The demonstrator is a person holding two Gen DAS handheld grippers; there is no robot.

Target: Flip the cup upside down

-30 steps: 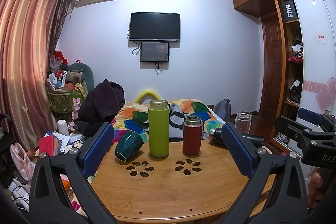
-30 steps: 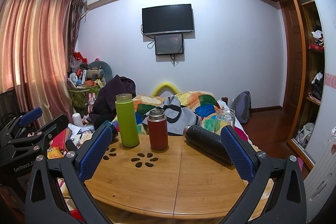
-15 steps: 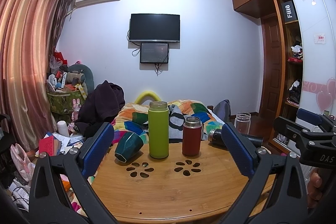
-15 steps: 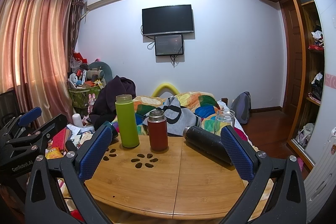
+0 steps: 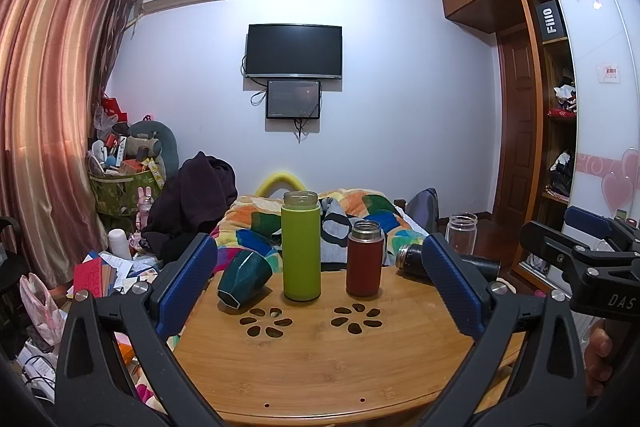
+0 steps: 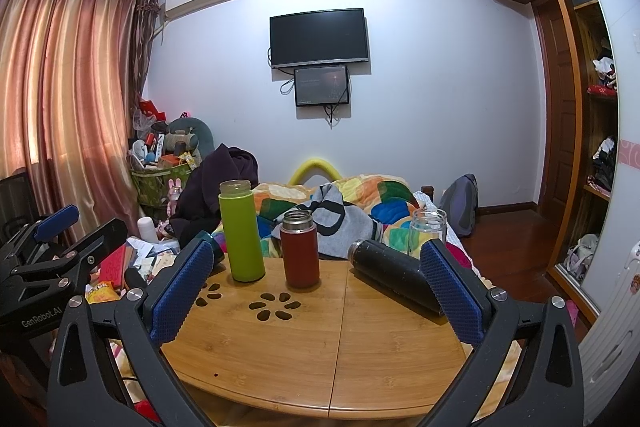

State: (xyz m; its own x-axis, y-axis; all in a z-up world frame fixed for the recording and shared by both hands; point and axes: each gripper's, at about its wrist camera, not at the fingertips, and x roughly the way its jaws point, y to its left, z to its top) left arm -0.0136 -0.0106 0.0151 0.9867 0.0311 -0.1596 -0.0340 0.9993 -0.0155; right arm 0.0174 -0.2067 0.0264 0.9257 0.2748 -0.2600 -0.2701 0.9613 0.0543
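Both tongs [image 5: 318,281] [image 6: 316,287] agape and empty, teal cup [image 5: 243,277] on its side, half-hidden behind a blue finger [image 6: 180,293].

A lime-green bottle [image 5: 301,245] and a red flask [image 5: 364,259] are standing upright on the round bamboo table [image 5: 320,359]. A black flask [image 6: 394,274] is lying on its side, a clear glass jar [image 6: 428,228] standing behind it.
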